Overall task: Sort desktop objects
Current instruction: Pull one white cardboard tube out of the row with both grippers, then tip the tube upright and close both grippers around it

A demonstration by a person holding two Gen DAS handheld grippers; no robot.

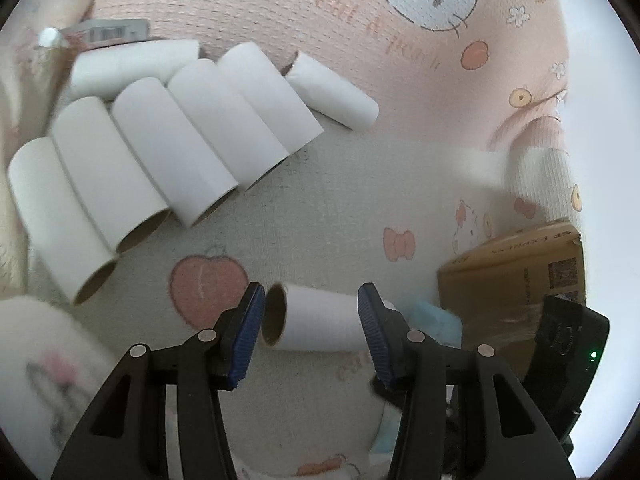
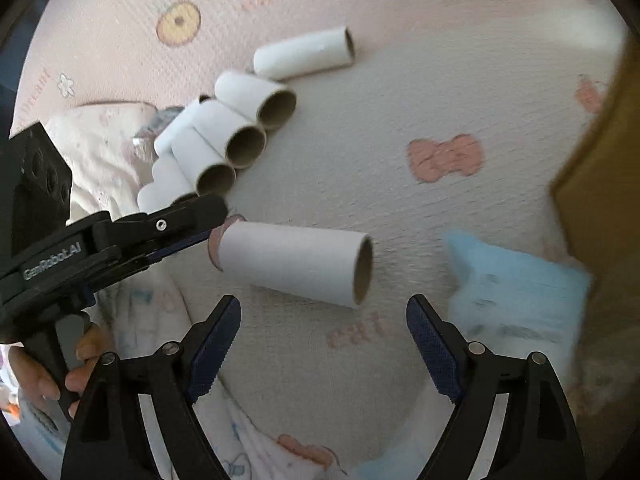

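1. Left wrist view: the left gripper [image 1: 310,328] points down at a patterned pink and cream cloth [image 1: 320,208], its blue-padded jaws spread, with a single cardboard tube [image 1: 320,322] lying crosswise between them at 6 o'clock of the view.
2. The tube's open brown end sits just beside the left-hand pad; the other pad lies over its far end. Whether either pad presses on the tube cannot be told.
3. A row of tubes [image 1: 160,160] lies side by side on the cloth from 9 o'clock up toward 11 o'clock, touching one another, open ends toward the camera. One more tube [image 1: 332,94] lies at the row's 1 o'clock end, angled apart from the rest.
4. A brown cardboard box [image 1: 516,272] stands at 4 o'clock, with a pale blue packet [image 1: 434,318] just beside its near corner.
5. Right wrist view: the right gripper [image 2: 324,334] has its jaws spread wide with nothing between them, only cloth.
6. The single tube lies just beyond its fingertips, at the middle of the view; the left gripper reaches in from 9 o'clock, its finger at the tube's closed-looking end.
7. A person's hand [image 2: 52,376] grips that gripper's handle at 8 o'clock.
8. The row of tubes sits at 10 to 11 o'clock, the blue packet at 4 o'clock, the box at 3 o'clock.
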